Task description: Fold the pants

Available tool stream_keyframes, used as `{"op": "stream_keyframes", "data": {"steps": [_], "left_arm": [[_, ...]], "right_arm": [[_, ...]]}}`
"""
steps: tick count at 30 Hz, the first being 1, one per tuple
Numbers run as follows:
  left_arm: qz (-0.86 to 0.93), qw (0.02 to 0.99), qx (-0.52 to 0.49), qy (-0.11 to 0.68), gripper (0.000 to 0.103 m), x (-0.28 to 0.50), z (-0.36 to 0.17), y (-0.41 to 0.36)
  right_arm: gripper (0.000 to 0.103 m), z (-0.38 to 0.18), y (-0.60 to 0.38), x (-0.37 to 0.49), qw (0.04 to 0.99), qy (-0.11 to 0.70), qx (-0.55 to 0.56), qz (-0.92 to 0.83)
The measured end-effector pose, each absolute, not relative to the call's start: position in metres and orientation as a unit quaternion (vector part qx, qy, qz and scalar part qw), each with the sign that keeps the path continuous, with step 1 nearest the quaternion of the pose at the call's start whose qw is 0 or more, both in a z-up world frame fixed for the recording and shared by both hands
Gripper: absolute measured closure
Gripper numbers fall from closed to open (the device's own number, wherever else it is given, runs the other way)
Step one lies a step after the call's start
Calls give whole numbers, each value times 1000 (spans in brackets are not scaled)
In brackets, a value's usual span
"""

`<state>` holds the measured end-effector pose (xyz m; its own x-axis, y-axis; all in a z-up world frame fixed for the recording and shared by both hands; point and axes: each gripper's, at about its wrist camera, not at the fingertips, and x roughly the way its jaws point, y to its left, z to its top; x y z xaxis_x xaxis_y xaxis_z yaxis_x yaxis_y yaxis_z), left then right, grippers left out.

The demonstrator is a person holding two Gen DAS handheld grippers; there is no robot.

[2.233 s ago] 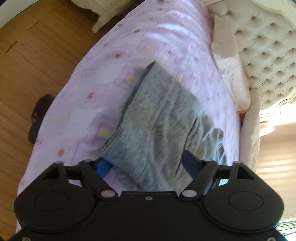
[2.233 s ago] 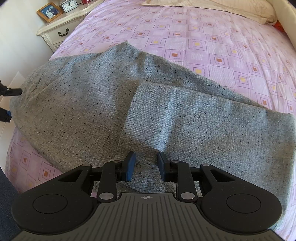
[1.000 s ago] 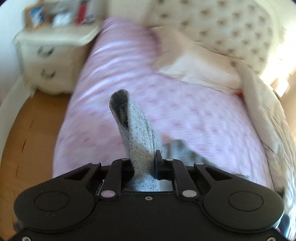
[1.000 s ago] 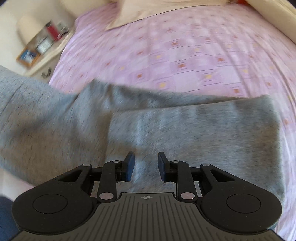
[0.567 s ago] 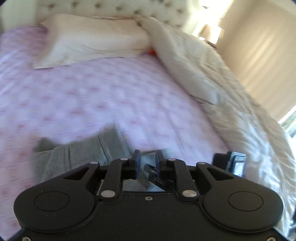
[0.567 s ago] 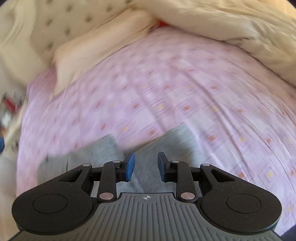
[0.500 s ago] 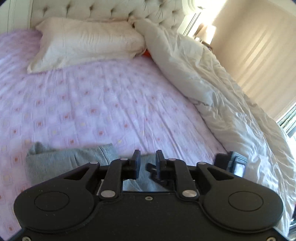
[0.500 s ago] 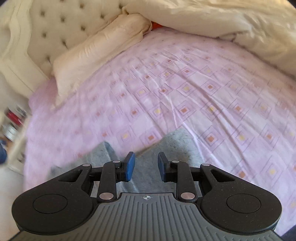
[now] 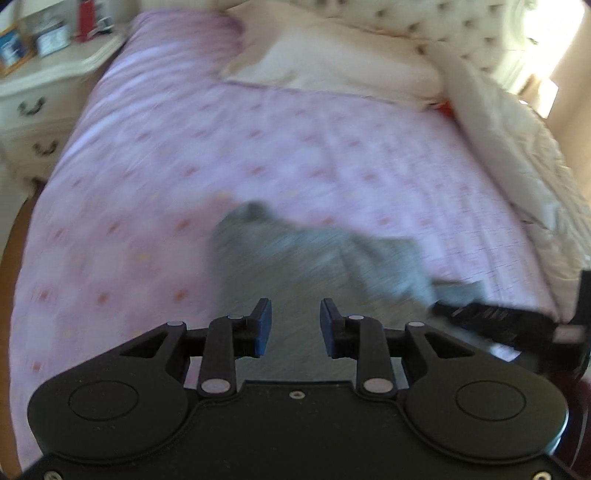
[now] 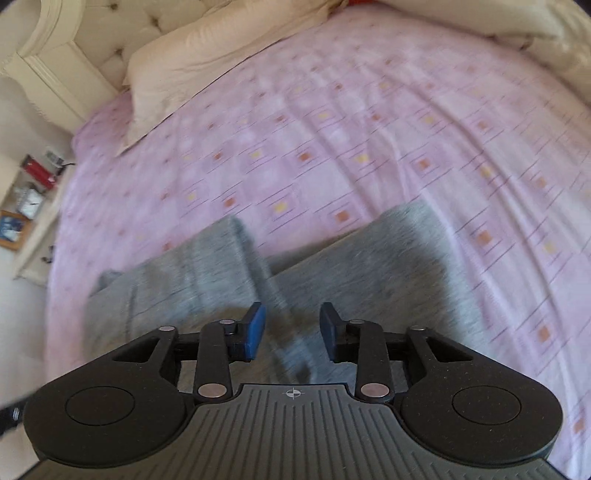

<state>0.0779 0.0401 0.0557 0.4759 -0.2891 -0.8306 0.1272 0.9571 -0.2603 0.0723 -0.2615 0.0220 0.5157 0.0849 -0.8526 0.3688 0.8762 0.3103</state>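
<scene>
Pants [image 10: 369, 266] look mostly folded — a grey bundle lies flat on the bed [image 10: 369, 122] just ahead of and under both grippers, two folded ends showing, likely one more fold or a tidy-up left. Left gripper [image 9: 294, 328] and right gripper [image 10: 291, 329] both have jaws parted, holding nothing. Pink patterned sheet, pillow [image 9: 332, 62] and tufted headboard [image 9: 424, 22] far ahead, nightstand [image 9: 33, 92] off left — views blurred.

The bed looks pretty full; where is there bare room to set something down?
The widest bare patch of the pink sheet lies between the gray pants and the pillow. More room runs along the side toward the nightstand. It is crowded by the heaped duvet and near both open grippers.
</scene>
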Motion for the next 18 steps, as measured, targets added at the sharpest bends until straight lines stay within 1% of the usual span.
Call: {"op": "stream_keyframes", "data": {"steps": [4,6,10,13,14,15,16,17,18], "left_arm": [[-104,858,-57,500,66,57,41,53],[-111,857,-51,500,66,44,38,56],[-124,861,-51,491,66,19,39,56],[-130,864,-42,485,65,1,36,50],[-132,864,-40,484,62,-4,35,47],[-133,864,-42,483,59,-7,34,46],[-137,864,-46,483,59,-12,32,43],[-140,864,-51,482,59,-15,31,42],[-143,865,-54,478,59,-19,30,39]], "right_arm": [[60,11,-262,74,822,500,263,-63],[56,7,-263,74,819,499,278,-61],[54,8,-272,70,807,492,321,-65],[52,8,-267,71,808,501,305,-58],[52,10,-261,73,810,513,281,-52],[63,11,-254,80,813,519,261,-43],[76,13,-249,80,819,518,246,-28],[92,15,-243,78,825,514,235,-8],[93,19,-238,76,833,508,220,-1]]}}
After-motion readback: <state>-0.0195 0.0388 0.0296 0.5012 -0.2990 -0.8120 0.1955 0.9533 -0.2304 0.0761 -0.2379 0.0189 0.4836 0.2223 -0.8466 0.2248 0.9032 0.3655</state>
